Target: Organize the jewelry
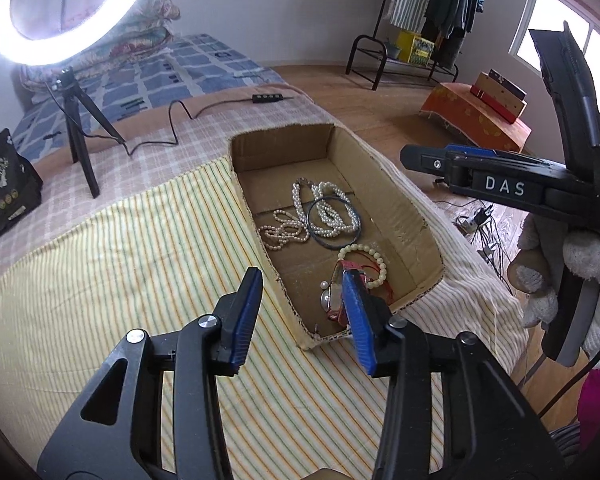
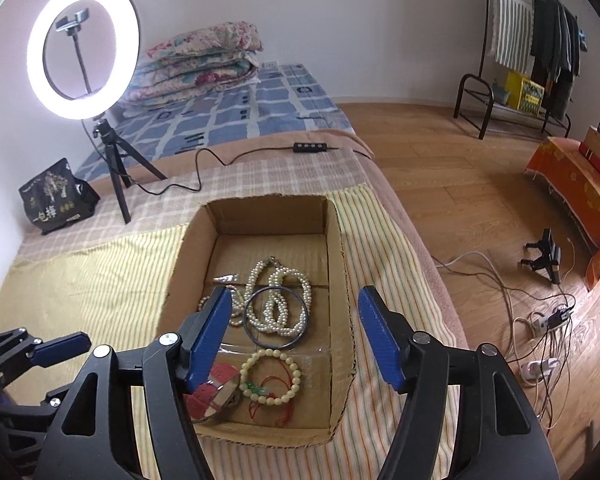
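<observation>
Left gripper (image 1: 300,316) nearest lens, jaws spread, nothing between, hovering over near left corner of cardboard box (image 1: 416,216). Right gripper (image 2: 296,336) also spread and empty, above box's near end. Box sat on striped cloth (image 1: 120,280) at bed's right edge. Inside: red-strap watch (image 2: 216,394) and pale bead bracelet (image 2: 270,376) at near end, dark bangle (image 2: 277,317) over pearl necklace (image 2: 280,300) mid-box. Ring light (image 2: 83,44) stood toward bed's far left.

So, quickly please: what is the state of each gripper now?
Left gripper: jaws open, holding nothing.
Right gripper: jaws open, holding nothing.
</observation>
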Demonstrator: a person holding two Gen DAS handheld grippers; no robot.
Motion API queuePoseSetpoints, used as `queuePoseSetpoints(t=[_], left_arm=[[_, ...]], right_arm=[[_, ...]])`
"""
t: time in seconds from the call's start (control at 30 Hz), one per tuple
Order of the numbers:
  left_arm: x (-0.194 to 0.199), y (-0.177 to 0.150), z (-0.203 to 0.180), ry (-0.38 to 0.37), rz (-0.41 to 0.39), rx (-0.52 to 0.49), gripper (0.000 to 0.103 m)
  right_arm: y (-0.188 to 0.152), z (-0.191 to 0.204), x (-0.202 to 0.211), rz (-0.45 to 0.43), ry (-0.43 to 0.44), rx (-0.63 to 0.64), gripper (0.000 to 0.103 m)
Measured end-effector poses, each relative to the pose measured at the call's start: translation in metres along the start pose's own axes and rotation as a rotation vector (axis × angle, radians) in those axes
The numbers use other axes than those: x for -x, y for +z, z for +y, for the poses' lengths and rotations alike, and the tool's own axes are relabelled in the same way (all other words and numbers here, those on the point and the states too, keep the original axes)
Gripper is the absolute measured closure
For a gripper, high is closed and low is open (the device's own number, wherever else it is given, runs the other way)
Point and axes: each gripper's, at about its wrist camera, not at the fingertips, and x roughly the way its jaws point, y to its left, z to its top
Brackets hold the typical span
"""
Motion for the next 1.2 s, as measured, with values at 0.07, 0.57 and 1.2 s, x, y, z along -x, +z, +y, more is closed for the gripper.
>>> queuePoseSetpoints(t=[0.07,0.57,1.2], left_arm=[[0.009,-0.001,0.001,0.002,-0.017,0.005,0.061],[0.064,-0.023,0.004,0.034,-0.106,0.005,0.042],[0.132,-0.046,-0.007,0.099,-0.229,-0.055,0.013]], right_arm=[[-0.001,0.005,0.007,-0.011,-0.006,0.009,0.036],[-0.014,0.032,0.062,-0.101,-0.073,0.053,0.024],[-0.037,0.063,0.125,-0.264,-0.147,0.075,0.022]])
